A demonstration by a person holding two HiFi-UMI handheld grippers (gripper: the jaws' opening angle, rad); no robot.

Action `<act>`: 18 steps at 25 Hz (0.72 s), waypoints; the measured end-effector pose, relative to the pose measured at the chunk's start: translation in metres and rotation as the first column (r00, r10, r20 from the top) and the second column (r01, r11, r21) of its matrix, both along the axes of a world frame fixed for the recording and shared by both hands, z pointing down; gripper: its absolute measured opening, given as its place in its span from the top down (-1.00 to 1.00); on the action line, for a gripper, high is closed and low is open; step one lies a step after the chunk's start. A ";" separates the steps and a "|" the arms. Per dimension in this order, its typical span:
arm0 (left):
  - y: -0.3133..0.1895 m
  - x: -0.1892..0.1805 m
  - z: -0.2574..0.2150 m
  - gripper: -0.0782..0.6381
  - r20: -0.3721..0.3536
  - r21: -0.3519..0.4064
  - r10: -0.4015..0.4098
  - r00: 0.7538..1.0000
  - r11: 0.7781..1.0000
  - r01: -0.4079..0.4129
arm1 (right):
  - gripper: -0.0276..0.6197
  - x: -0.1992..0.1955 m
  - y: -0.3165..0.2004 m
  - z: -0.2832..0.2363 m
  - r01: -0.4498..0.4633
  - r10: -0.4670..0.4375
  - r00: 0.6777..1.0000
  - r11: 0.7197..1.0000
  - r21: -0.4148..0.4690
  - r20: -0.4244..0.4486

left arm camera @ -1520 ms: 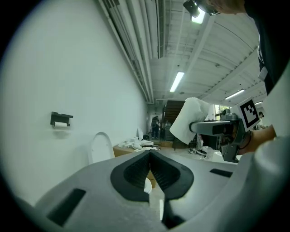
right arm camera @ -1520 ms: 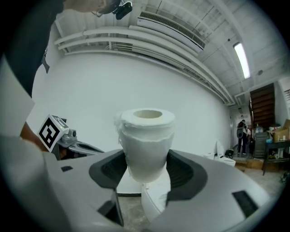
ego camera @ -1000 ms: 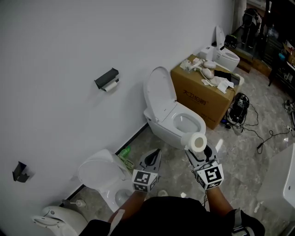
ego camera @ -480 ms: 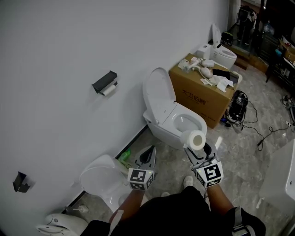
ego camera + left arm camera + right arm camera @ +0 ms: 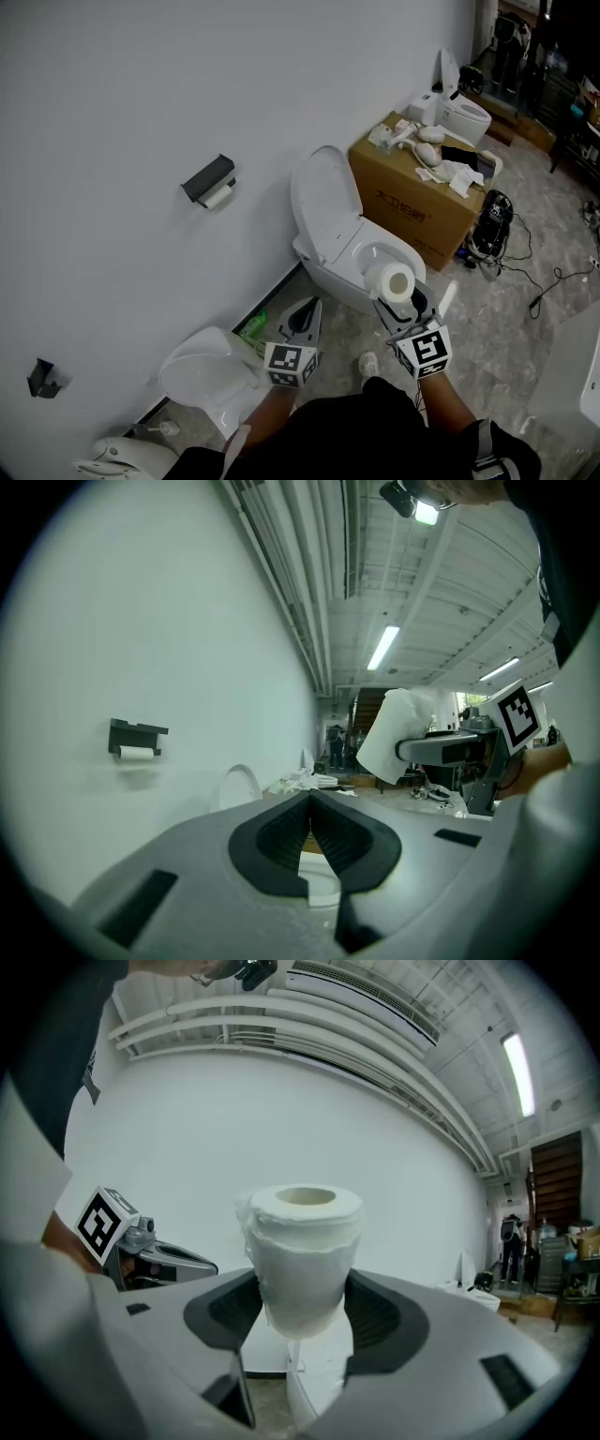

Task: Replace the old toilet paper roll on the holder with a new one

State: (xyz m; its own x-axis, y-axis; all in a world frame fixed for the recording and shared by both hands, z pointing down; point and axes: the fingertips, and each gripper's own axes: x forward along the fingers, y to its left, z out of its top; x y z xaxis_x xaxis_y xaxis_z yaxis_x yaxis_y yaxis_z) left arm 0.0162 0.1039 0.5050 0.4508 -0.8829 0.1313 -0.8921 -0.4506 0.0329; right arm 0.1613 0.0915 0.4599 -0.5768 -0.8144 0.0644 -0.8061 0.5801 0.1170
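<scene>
Right gripper [image 5: 396, 298] clamps the new roll [image 5: 392, 280] upright between wide-set jaws, well right of the holder [image 5: 207, 177] and lower; the old roll [image 5: 218, 196] hangs under that holder. Left gripper [image 5: 312, 309], nearer the holder, has its jaws pressed together and empty

Your head camera looks steeply down from above, with your left gripper [image 5: 315, 304] and right gripper [image 5: 394, 292] low in frame. Each gripper camera rides close behind its jaws, facing level. The head view and left gripper view share the wall holder [image 5: 208, 178] and new roll [image 5: 391, 280].
</scene>
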 end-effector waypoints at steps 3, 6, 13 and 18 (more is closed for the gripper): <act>-0.027 0.006 -0.002 0.77 0.016 0.001 -0.024 1.000 1.000 0.024 | 0.09 0.007 -0.026 0.000 0.006 -0.006 1.000 1.000 -0.005 0.030; -0.054 0.010 -0.007 0.77 0.010 0.003 -0.047 0.999 0.999 0.047 | 0.09 0.013 -0.053 -0.002 0.027 -0.027 0.999 1.000 0.000 0.031; -0.108 0.016 -0.007 0.77 0.002 -0.012 -0.122 0.993 0.993 0.122 | 0.09 0.024 -0.112 -0.003 0.097 -0.097 0.995 0.995 -0.006 0.028; -0.134 0.026 -0.003 0.77 0.020 -0.027 -0.156 0.988 0.987 0.157 | 0.09 0.035 -0.148 0.000 0.132 -0.131 0.991 0.991 -0.017 0.040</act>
State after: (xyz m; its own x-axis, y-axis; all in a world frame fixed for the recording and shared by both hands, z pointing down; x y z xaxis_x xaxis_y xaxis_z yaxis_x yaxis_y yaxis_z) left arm 0.0420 -0.0303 0.5022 0.3047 -0.9381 0.1645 -0.9521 -0.3045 0.0271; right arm 0.1967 -0.0562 0.4603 -0.6809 -0.7303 0.0552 -0.7265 0.6830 0.0752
